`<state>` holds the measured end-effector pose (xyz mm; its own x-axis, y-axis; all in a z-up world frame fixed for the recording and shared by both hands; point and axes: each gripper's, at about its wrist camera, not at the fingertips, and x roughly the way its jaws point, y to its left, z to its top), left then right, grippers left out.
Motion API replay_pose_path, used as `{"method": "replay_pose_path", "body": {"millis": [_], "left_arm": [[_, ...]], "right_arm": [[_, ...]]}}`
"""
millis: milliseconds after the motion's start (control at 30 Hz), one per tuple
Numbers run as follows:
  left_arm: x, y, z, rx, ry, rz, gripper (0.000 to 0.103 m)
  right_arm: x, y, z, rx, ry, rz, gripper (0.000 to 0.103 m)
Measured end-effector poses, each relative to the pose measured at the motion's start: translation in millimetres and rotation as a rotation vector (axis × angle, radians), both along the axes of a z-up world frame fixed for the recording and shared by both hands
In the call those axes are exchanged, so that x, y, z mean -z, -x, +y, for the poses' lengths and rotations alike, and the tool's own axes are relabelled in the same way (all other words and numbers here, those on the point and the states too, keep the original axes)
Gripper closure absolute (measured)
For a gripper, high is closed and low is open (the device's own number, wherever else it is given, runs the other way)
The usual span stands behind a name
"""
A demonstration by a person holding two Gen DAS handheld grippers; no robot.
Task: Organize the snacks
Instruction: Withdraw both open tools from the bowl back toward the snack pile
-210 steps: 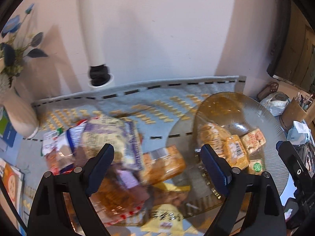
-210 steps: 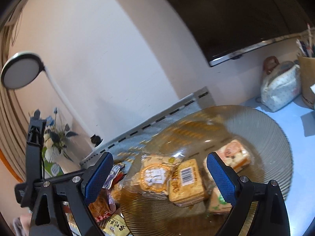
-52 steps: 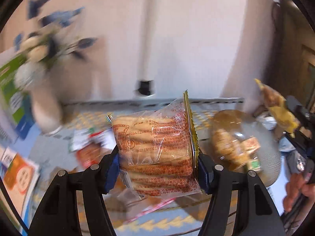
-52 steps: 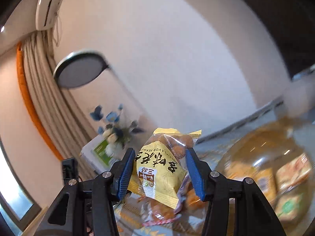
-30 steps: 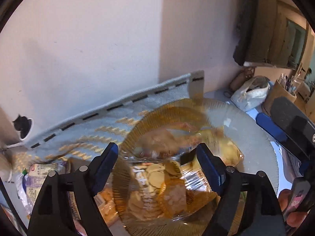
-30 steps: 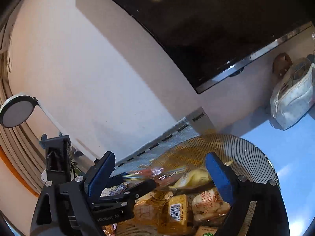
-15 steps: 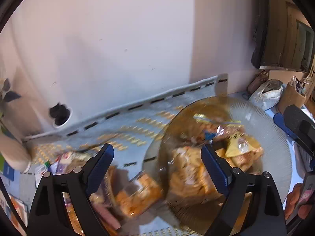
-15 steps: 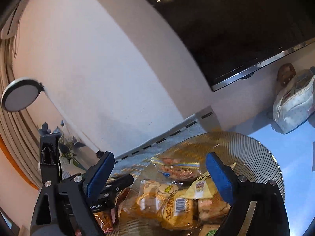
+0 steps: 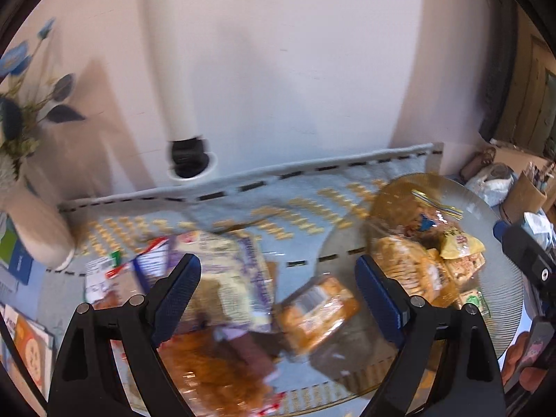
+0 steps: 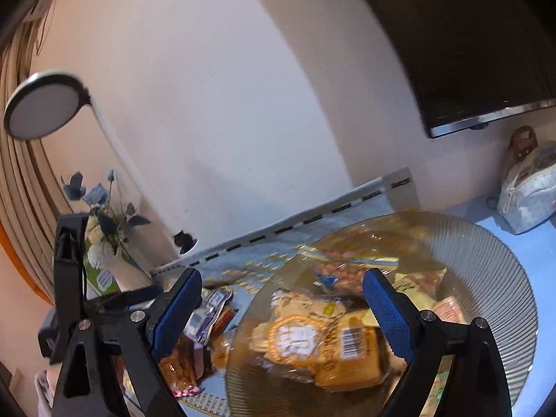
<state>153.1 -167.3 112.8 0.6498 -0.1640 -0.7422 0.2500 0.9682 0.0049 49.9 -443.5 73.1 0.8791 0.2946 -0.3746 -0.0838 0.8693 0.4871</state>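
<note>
A ribbed amber glass plate (image 9: 500, 295) (image 10: 504, 278) holds several snack packs, among them a clear cracker bag (image 10: 299, 340) and a yellow peanut bag (image 9: 458, 243). My left gripper (image 9: 274, 288) is open and empty above a blurred heap of loose snack packs (image 9: 226, 278) on the blue patterned mat (image 9: 278, 201). An orange cracker pack (image 9: 316, 309) lies between heap and plate. My right gripper (image 10: 281, 299) is open and empty, hovering over the plate's near left side. The left gripper's body (image 10: 69, 278) shows at that view's left edge.
A white vase of blue flowers (image 9: 31, 222) (image 10: 104, 243) stands at the mat's left end. A white lamp post (image 9: 173, 69) rises by the wall. A pale pouch (image 10: 528, 191), a dark screen (image 10: 469, 34) and a cardboard box of pens (image 9: 524, 194) sit to the right.
Both grippers let their snack bags go into the plate. Since then the left gripper has swung left from the plate to over the loose heap; the right view has shifted slightly left.
</note>
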Motion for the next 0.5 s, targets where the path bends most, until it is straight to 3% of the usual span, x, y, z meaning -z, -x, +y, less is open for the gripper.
{"method": "replay_pose_path", "body": {"millis": [400, 500], "left_arm": [[-24.4, -0.4, 101.8, -0.157, 0.010, -0.031, 0.013], [-19.8, -8.2, 134.4, -0.229, -0.032, -0.034, 0.013]], "right_arm": [[-23.7, 3.1, 90.7, -0.122, 0.047, -0.024, 0.007], [-25.6, 2.4, 122.9, -0.190, 0.086, -0.014, 0.007]]}}
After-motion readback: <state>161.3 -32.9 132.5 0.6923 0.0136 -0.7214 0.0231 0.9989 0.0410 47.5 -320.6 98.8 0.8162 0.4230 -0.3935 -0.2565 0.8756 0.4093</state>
